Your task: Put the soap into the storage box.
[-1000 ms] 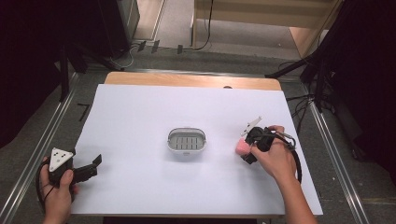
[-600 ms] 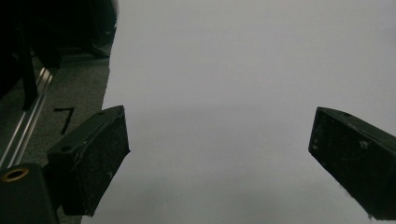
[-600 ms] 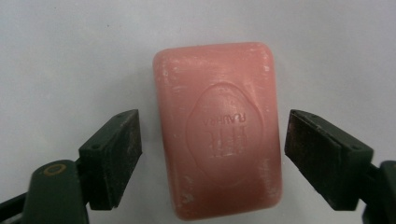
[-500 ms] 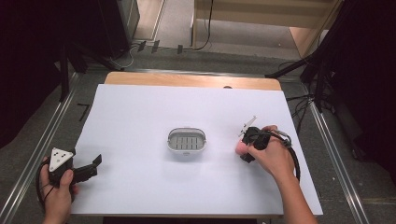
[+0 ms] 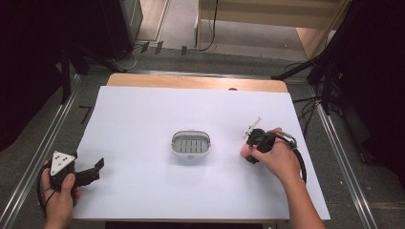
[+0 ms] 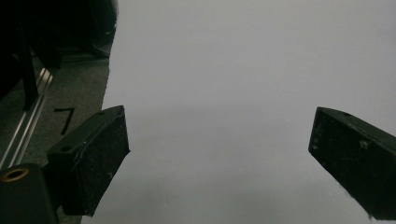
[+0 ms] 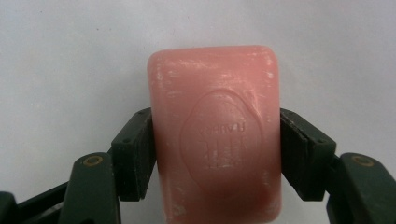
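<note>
Right tongs point(image 7: 215, 154) just closed, clamping soap's point(image 7: 215, 135) sides.

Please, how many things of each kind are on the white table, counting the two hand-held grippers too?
Pink soap bar: 1
Grey soap dish: 1
Hand-held grippers: 2, the left gripper and the right gripper
Total: 4
</note>
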`<state>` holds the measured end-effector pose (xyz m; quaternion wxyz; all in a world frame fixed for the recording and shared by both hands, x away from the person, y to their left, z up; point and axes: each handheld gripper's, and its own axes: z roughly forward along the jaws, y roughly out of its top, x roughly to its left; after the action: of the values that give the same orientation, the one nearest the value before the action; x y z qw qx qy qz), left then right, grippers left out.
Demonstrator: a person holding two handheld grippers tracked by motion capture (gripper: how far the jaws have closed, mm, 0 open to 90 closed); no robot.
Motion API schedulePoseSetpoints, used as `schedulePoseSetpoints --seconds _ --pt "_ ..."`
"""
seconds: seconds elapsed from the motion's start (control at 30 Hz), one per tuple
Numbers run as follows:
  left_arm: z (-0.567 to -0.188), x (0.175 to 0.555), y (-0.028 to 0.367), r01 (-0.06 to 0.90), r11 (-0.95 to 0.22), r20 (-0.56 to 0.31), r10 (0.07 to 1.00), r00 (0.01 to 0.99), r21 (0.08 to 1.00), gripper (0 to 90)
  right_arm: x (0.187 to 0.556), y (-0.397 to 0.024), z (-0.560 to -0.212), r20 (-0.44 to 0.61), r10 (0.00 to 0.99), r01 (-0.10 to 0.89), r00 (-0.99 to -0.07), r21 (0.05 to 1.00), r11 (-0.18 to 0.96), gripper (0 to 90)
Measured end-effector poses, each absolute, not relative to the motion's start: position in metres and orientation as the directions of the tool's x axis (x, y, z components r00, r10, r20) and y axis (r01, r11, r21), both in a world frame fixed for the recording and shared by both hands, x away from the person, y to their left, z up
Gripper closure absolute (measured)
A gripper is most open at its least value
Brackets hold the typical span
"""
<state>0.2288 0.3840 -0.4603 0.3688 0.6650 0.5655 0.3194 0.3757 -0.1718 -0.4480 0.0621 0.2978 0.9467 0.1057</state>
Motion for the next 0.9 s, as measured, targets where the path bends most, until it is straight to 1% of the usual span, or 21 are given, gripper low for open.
schedulePoseSetpoints --seconds 0.13,0.37,0.53,0.9 --pt "-0.4603 0.2288 0.3840 0.516 -0.089 0.008 0.988 0.157 0.852 5.6 0.3753 -0.1697 -0.4470 -0.066 0.558 0.533 -0.827 0.223 0.816 37.7" --pt "-0.4603 0.2288 0.3840 0.516 -0.089 0.008 0.988 0.157 0.852 5.6 0.3767 -0.1678 -0.4458 -0.044 0.540 0.522 -0.841 0.201 0.829 38.6" --pt "-0.4604 0.2288 0.3840 0.516 -0.089 0.009 0.988 0.157 0.852 5.5 0.3768 -0.1661 -0.4452 -0.031 0.532 0.516 -0.846 0.204 0.832 38.7" --pt "-0.4603 0.2288 0.3839 0.515 -0.092 0.011 0.987 0.158 0.852 5.6 0.3766 -0.1646 -0.4382 -0.038 0.511 0.494 -0.859 0.202 0.846 38.8"
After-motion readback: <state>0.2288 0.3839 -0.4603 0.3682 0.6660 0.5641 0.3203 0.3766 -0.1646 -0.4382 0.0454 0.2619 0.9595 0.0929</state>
